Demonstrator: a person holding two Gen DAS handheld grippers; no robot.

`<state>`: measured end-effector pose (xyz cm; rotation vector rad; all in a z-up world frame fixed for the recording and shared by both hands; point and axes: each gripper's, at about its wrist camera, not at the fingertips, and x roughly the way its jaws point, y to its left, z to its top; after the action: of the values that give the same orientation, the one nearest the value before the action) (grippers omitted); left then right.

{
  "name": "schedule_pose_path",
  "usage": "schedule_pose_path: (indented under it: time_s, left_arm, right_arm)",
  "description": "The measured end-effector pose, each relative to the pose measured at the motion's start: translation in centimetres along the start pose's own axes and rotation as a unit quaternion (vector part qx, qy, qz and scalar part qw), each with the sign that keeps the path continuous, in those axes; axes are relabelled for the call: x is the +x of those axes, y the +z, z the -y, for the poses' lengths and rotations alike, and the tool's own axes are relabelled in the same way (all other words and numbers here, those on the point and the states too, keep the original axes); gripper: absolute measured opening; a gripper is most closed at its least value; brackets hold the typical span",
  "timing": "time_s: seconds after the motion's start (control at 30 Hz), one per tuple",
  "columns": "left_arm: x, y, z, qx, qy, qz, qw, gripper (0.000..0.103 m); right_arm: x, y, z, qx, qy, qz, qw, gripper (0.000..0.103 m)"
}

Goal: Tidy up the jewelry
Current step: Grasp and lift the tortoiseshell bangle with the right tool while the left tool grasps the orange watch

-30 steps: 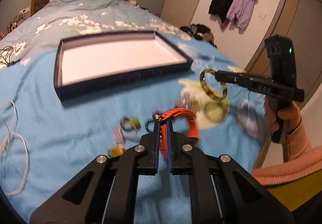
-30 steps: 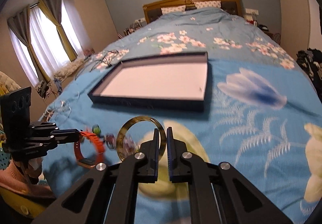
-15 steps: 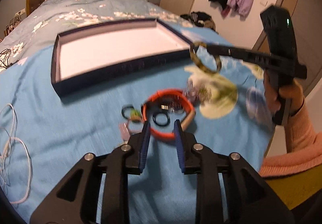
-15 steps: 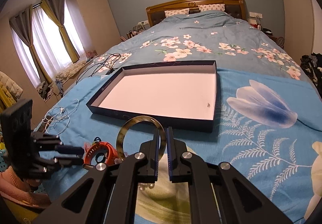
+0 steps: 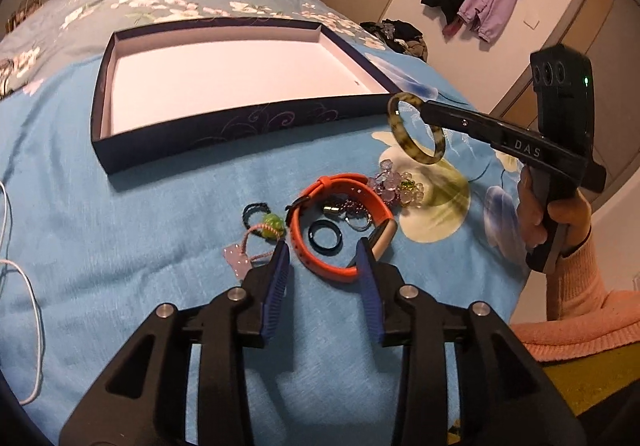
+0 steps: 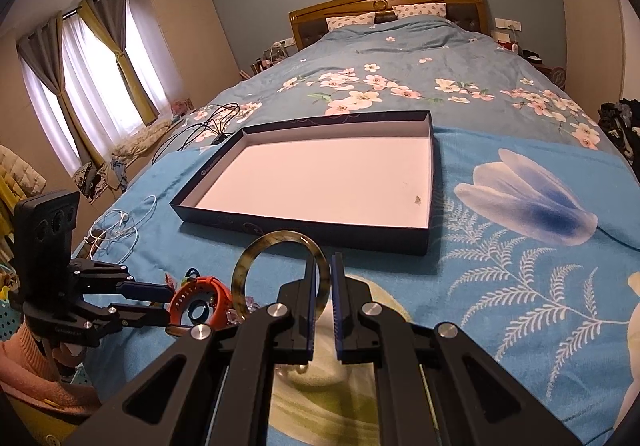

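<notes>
Left gripper (image 5: 322, 252): black angular frame, open triangular cutouts in the arms, round silver screws at the joints, ribbed blue pads (image 5: 276, 286) on the fingers. Right gripper (image 6: 321, 278): same black build, same silver screws, blue pads. Side on, it has a long black beam marked "DAS" in pale letters, and a black upright block with three round holes and a small green light. Right hand (image 5: 560, 215) on the black grip; fuzzy salmon-pink knit sleeve (image 5: 580, 294), ribbed cuff.
</notes>
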<state>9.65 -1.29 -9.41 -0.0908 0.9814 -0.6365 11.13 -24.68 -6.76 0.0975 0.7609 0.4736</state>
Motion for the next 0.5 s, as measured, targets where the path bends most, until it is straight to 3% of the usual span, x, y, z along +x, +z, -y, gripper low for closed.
schedule_pose_path:
  time_s: [0.17, 0.43, 0.5]
  left_arm:
    - [0.7, 0.0, -1.2, -0.031, -0.019, -0.009, 0.9993, 0.032]
    - [2.4, 1.2, -0.3, -0.021, 0.015, -0.026, 0.9993, 0.004]
    - [2.2, 1.3, 0.0, -0.015, 0.017, -0.019, 0.9996, 0.004]
  right_arm:
    - [0.1, -0.1, 0.1, 0.004, 0.001, 0.001, 1.000, 0.006]
    - [0.2, -0.1, 0.0, 0.001, -0.004, 0.002, 1.000, 0.006]
    - [0.2, 0.0, 0.1, 0.001, -0.004, 0.004, 1.000, 0.007]
